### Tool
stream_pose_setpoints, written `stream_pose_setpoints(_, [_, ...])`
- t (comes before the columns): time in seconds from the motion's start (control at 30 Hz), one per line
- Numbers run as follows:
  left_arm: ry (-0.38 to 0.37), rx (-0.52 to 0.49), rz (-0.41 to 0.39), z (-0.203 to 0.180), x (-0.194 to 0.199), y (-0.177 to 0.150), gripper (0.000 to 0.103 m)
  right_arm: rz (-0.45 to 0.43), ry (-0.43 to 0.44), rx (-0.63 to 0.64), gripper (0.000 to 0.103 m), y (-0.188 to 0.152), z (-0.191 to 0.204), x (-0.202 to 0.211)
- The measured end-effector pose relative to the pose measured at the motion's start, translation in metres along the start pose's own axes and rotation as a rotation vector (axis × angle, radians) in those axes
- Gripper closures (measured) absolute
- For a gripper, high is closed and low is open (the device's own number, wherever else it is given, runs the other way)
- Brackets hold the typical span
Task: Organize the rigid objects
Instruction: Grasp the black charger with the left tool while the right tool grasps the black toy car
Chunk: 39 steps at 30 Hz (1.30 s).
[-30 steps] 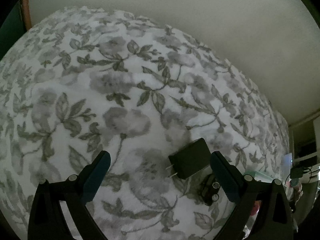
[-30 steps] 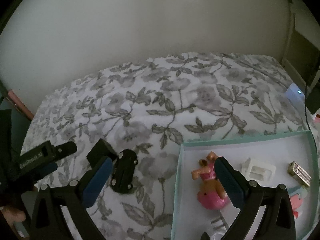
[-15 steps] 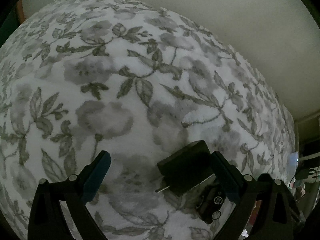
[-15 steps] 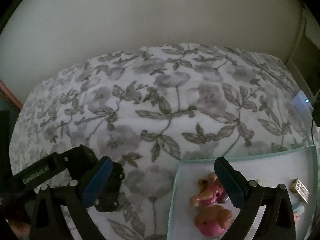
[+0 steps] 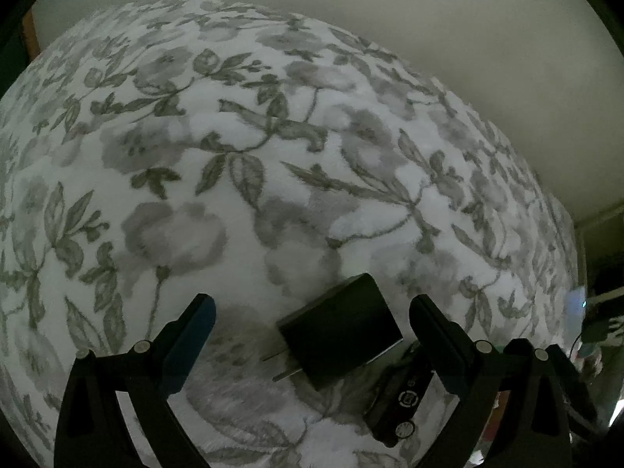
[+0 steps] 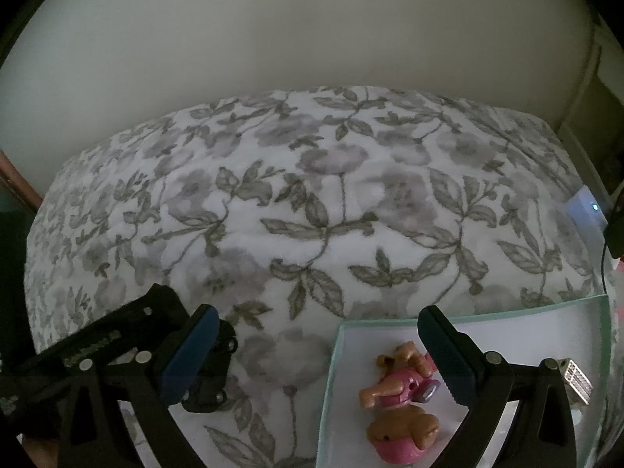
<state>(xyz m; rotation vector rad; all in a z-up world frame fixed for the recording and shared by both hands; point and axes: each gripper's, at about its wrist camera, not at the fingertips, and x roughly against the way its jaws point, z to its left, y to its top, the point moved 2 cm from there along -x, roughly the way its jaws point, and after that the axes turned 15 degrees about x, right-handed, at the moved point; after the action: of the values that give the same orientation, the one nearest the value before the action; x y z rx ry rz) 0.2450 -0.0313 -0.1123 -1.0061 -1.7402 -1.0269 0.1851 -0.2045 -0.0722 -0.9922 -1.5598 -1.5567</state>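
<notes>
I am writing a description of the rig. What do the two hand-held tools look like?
Both look alike. The left tool and right tool have black angular frames with triangular cut-outs and small silver screw heads. The fingers carry dark blue pads. In the right view, the left tool's body bears pale, unreadable lettering. No cables or sleeves show.

A charger (image 5: 339,329) is laid on the bed (image 5: 241,163), with a toy car (image 5: 401,397) just to its right. Further right, a tray (image 6: 331,370) is set on the bed, and a toy dog (image 6: 397,409) is held in it.
</notes>
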Motion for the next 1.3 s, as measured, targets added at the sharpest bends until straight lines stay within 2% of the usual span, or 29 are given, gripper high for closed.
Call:
stream_pose_setpoints(0.1, [0.01, -0.022, -0.011, -0.003, -0.002, -0.003, 0.007, 0.003, -0.01, -0.001, 0.0, -0.001, -0.001, 0.0])
stream_pose_setpoints(0.2, [0.021, -0.044, -0.004, -0.005, -0.002, -0.006, 0.024, 0.002, -0.005, 0.003, 0.0, -0.002, -0.002, 0.0])
stream_pose_setpoints(0.43, [0.019, -0.092, 0.027, -0.011, 0.0, -0.011, 0.036, -0.002, -0.008, -0.005, 0.0, -0.002, -0.002, 0.003])
stream_pose_setpoints(0.7, [0.024, -0.093, 0.053, 0.002, 0.005, -0.01, 0.036, -0.011, 0.018, -0.002, 0.0, -0.002, 0.005, 0.004])
stream_pose_setpoints(0.97, [0.074, -0.037, 0.052, 0.04, 0.014, 0.005, 0.036, -0.004, 0.063, 0.084, 0.0, -0.001, 0.038, 0.001])
stream_pose_setpoints(1.3, [0.084, 0.025, 0.057, 0.077, 0.024, 0.016, 0.036, 0.043, 0.075, 0.178, 0.0, -0.009, 0.073, -0.012])
